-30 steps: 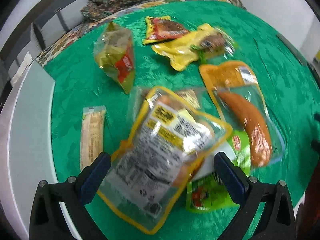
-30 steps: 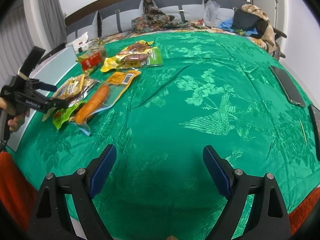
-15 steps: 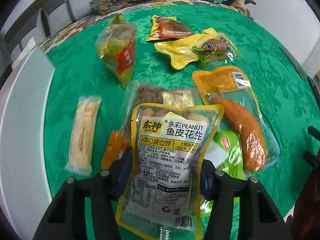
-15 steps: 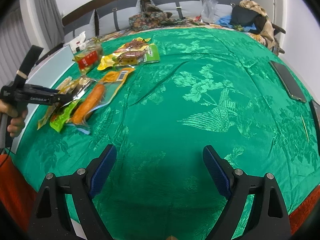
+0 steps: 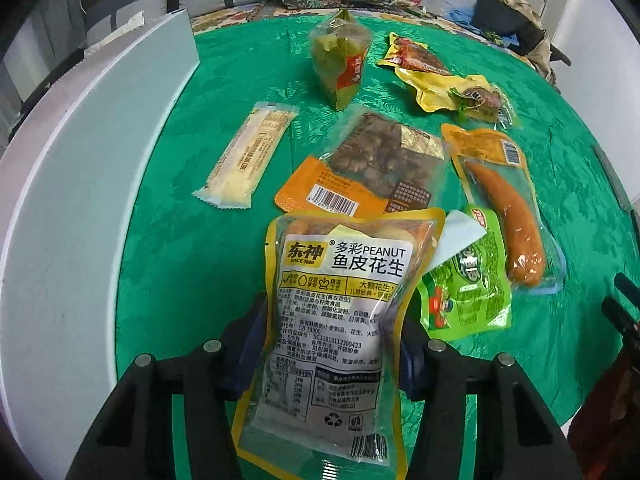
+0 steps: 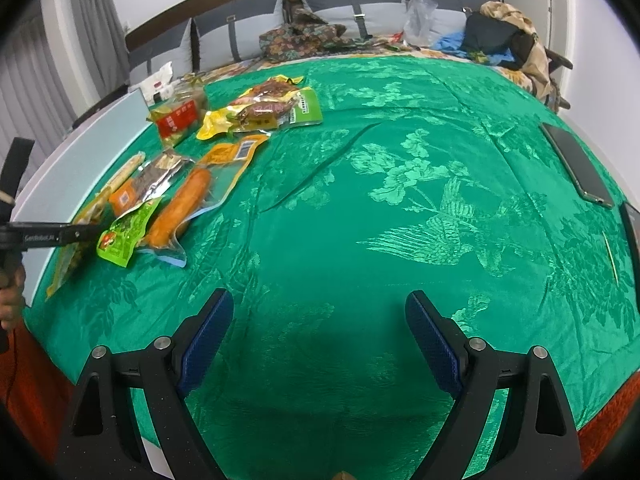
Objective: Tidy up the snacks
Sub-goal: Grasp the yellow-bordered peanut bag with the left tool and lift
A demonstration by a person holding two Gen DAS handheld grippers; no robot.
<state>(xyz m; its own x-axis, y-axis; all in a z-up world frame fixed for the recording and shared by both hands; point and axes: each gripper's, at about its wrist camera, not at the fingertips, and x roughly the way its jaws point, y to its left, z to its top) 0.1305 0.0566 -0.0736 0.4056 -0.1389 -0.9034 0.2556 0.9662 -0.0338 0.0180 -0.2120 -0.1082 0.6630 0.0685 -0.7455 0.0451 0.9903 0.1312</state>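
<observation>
My left gripper (image 5: 332, 344) is shut on a yellow-edged peanut bag (image 5: 336, 312) and holds it just above the green tablecloth. Beyond it lie an orange-and-brown packet (image 5: 372, 172), a green packet (image 5: 468, 280), a sausage pack (image 5: 504, 200), a pale bar (image 5: 248, 152), a pickle pouch (image 5: 340, 64) and yellow and red packets (image 5: 448, 84). My right gripper (image 6: 318, 332) is open and empty over bare cloth. In the right wrist view the snacks (image 6: 180, 184) lie far left, with the left gripper (image 6: 86, 232) among them.
A white board (image 5: 80, 184) runs along the table's left edge. A phone (image 6: 576, 168) lies at the right edge. Sofa cushions, a patterned cloth (image 6: 304, 40) and bags sit behind the table.
My left gripper has closed on the peanut bag and drawn it back toward the near edge, uncovering the orange-and-brown packet. My right gripper has stayed open and still.
</observation>
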